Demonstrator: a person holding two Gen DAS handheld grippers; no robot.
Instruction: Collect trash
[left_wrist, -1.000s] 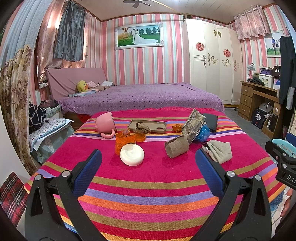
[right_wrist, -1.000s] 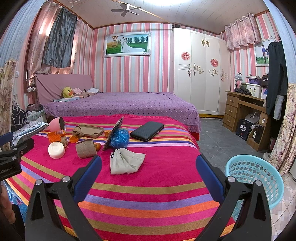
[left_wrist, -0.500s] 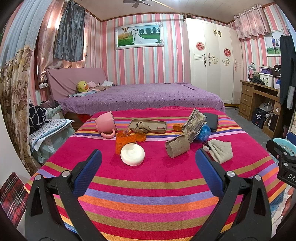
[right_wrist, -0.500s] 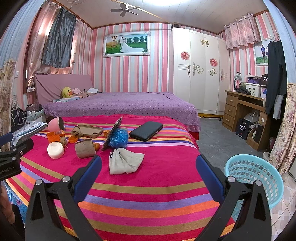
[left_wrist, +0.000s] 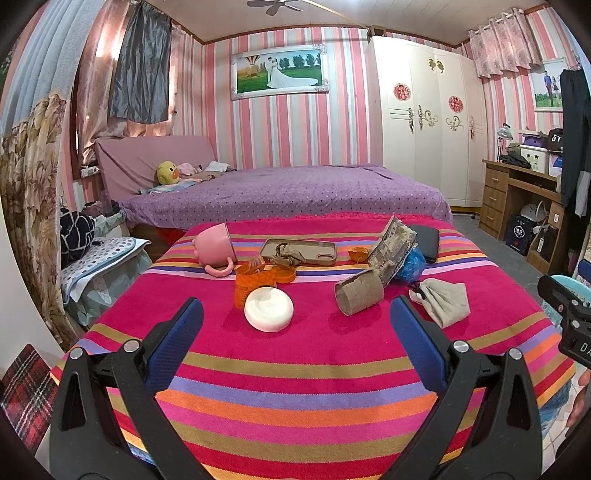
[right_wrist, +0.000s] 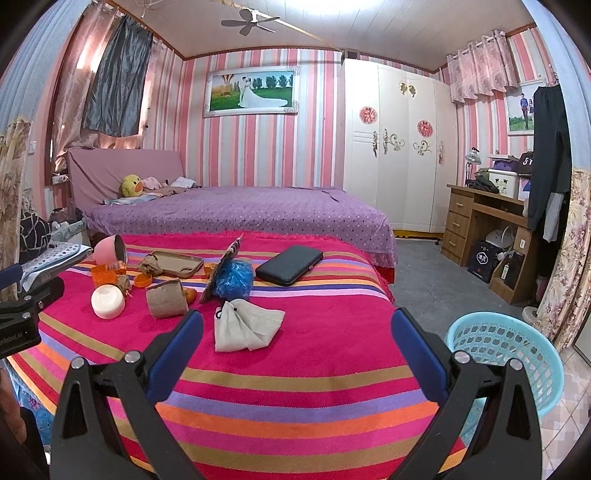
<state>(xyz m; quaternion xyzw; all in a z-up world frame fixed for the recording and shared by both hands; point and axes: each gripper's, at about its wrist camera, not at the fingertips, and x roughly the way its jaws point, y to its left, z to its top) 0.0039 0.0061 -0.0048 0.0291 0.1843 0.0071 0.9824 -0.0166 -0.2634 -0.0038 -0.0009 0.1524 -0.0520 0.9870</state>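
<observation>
Trash lies on the striped cloth (left_wrist: 295, 369): a cardboard roll (left_wrist: 359, 291) (right_wrist: 166, 298), crumpled blue plastic (right_wrist: 234, 278) (left_wrist: 412, 266), a torn printed card (left_wrist: 393, 245), orange peel bits (left_wrist: 358, 254), a brown crumpled wrapper (left_wrist: 286, 254) and a grey cloth pouch (right_wrist: 245, 325) (left_wrist: 445, 301). My left gripper (left_wrist: 295, 325) is open and empty, short of the white round lid (left_wrist: 269, 309). My right gripper (right_wrist: 297, 328) is open and empty, just short of the pouch. A blue laundry basket (right_wrist: 506, 354) stands on the floor to the right.
A pink mug (left_wrist: 216, 246) lies on its side beside an orange container (left_wrist: 251, 282). A tan phone case (left_wrist: 299, 252) and a black wallet (right_wrist: 290, 264) lie farther back. A purple bed (right_wrist: 240, 214), a wardrobe (right_wrist: 399, 147) and a wooden desk (right_wrist: 487, 229) stand behind.
Both grippers have crept slightly forward toward the table items. Both stay open and empty; nothing on the cloth has moved.
</observation>
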